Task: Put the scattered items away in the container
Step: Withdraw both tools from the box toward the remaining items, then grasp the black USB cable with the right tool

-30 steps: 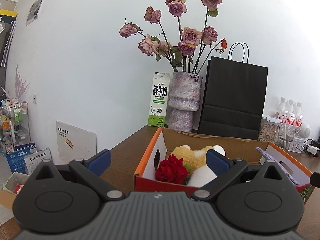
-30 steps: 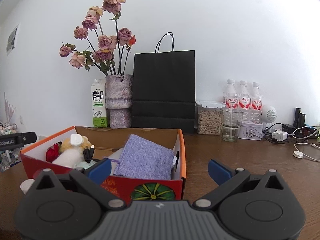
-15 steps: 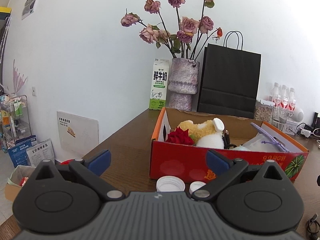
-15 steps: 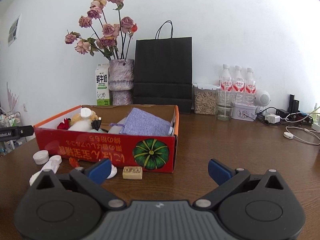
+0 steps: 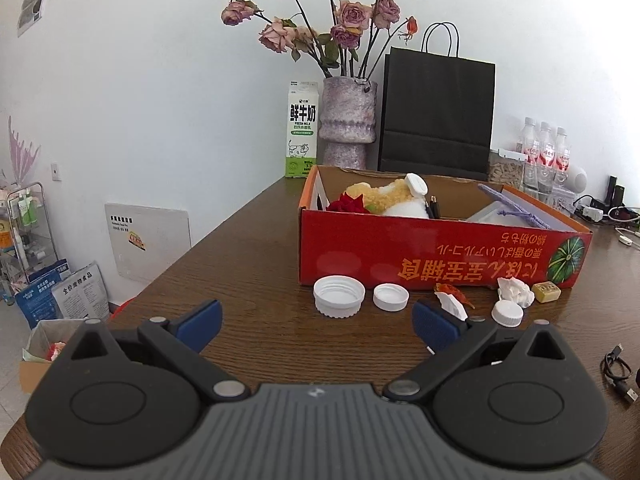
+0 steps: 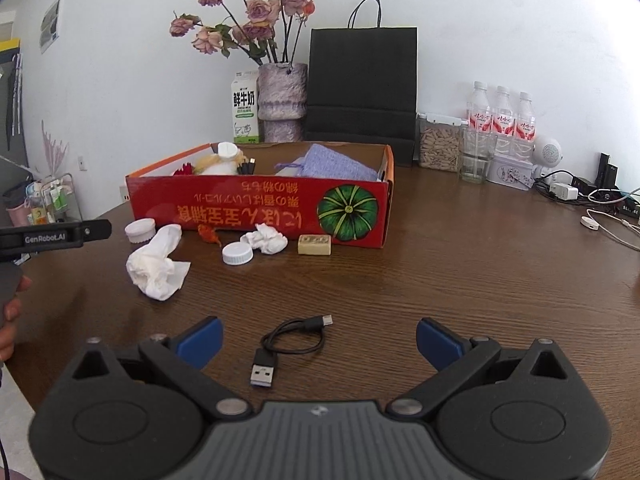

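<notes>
While both grippers, left (image 5: 316, 322) and right (image 6: 319, 338), hover with jaws released, step is target selection; cable (image 6: 289, 342) at worktop's near edge suits right, destined for box (image 6: 260, 210).

White wall (image 6: 500, 20), evenly daylit. Dark wood-grain worktop (image 6: 460, 280). Wire rack (image 5: 30, 232) on pale floor (image 5: 10, 320), lower left.
</notes>
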`<state>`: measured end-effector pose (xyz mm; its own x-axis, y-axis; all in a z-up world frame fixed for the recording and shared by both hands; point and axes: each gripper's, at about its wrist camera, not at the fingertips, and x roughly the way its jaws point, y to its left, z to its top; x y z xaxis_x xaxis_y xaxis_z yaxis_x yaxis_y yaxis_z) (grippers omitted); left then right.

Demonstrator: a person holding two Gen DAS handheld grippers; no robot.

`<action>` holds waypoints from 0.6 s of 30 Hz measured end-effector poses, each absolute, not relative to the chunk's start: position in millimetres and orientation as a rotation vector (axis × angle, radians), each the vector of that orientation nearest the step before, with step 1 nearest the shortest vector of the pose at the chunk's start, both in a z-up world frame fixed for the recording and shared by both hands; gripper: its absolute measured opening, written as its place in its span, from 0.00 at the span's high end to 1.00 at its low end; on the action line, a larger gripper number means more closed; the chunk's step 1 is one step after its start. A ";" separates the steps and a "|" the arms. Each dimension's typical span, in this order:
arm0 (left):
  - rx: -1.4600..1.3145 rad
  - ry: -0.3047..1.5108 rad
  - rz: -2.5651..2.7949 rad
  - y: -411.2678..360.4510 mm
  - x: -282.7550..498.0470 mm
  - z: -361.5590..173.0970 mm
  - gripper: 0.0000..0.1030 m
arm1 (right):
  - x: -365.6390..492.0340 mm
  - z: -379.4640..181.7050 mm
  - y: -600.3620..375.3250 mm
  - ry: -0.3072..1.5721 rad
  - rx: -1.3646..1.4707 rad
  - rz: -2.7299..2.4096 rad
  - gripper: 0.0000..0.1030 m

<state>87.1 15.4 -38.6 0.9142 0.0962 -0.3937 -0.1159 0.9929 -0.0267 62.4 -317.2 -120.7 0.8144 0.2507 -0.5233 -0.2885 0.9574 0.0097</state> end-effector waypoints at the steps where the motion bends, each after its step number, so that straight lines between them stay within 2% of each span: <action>1: -0.038 0.418 0.108 13.5 88.1 -39.3 0.00 | 64.2 -121.5 -315.1 0.556 -0.072 0.285 0.00; 5: -0.001 0.425 0.100 7.4 86.1 -40.5 0.00 | 74.9 -127.3 -307.6 0.603 -0.067 0.283 0.01; 8: 0.016 0.425 0.096 5.3 86.2 -41.9 0.00 | 82.0 -132.9 -304.1 0.641 -0.052 0.288 0.06; 14: 0.017 0.437 0.086 4.7 88.2 -42.8 0.00 | 82.8 -136.0 -296.7 0.630 -0.080 0.287 0.09; 16: 0.016 0.444 0.088 4.9 89.1 -42.9 0.00 | 82.0 -135.2 -296.7 0.621 -0.079 0.287 0.15; 18: 0.017 0.451 0.088 4.7 89.7 -43.0 0.00 | 81.7 -133.7 -297.3 0.607 -0.076 0.283 0.33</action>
